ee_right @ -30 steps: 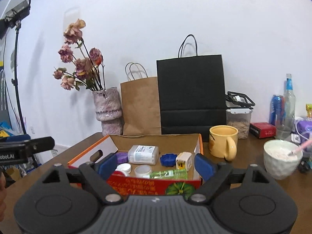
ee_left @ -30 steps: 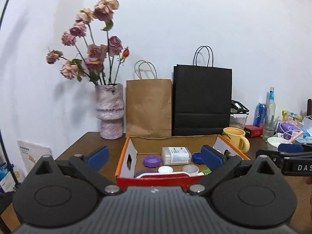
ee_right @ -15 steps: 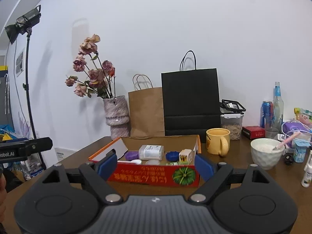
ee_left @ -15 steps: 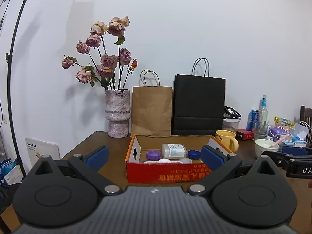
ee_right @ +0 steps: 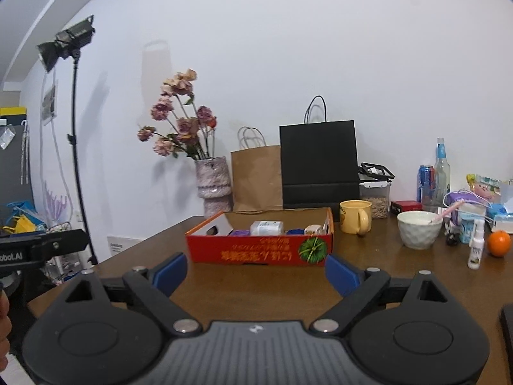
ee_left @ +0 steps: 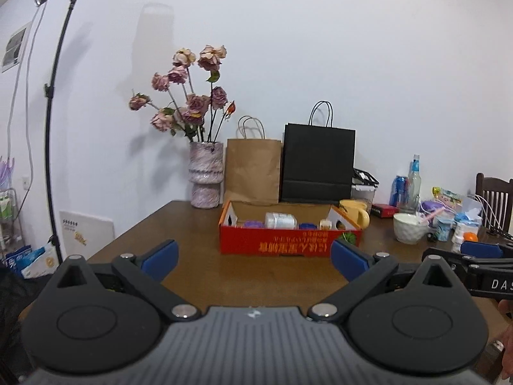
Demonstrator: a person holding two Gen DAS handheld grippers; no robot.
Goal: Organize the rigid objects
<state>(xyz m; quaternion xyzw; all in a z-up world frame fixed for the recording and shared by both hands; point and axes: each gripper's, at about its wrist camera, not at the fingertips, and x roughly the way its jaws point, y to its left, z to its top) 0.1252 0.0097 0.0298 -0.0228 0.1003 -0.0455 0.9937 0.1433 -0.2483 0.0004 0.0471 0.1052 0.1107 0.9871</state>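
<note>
left gripper point(ee_left: 255, 260): fingers wide apart, hold nothing | right gripper point(ee_right: 255, 271): wide apart, empty | red box point(ee_right: 259, 252): ahead beyond fingertips, bottle point(ee_right: 266, 227) and small items inside

The cardboard box point(ee_left: 290, 245) sits on the table point(ee_left: 192, 256), in front of both grippers and apart from them. In the box lie a jar point(ee_left: 280, 220) on its side near the middle, a lid point(ee_left: 252, 224) to its left and a small carton point(ee_left: 324, 224) to its right. Behind the box, against the wall, stand three things in a row – the vase of flowers point(ee_left: 206, 178) at left, then the paper bag point(ee_left: 253, 170), then the taller bag point(ee_left: 318, 165). The mug point(ee_right: 355, 220) stands just right of the box's far corner, a lidded container point(ee_right: 375, 194) behind it. Further right come the bowl point(ee_right: 418, 228), a can point(ee_right: 425, 181) and bottle point(ee_right: 441, 173) behind it, and – nearer the table's right edge – a spray bottle point(ee_right: 475, 245) beside the orange point(ee_right: 499, 243)
</note>
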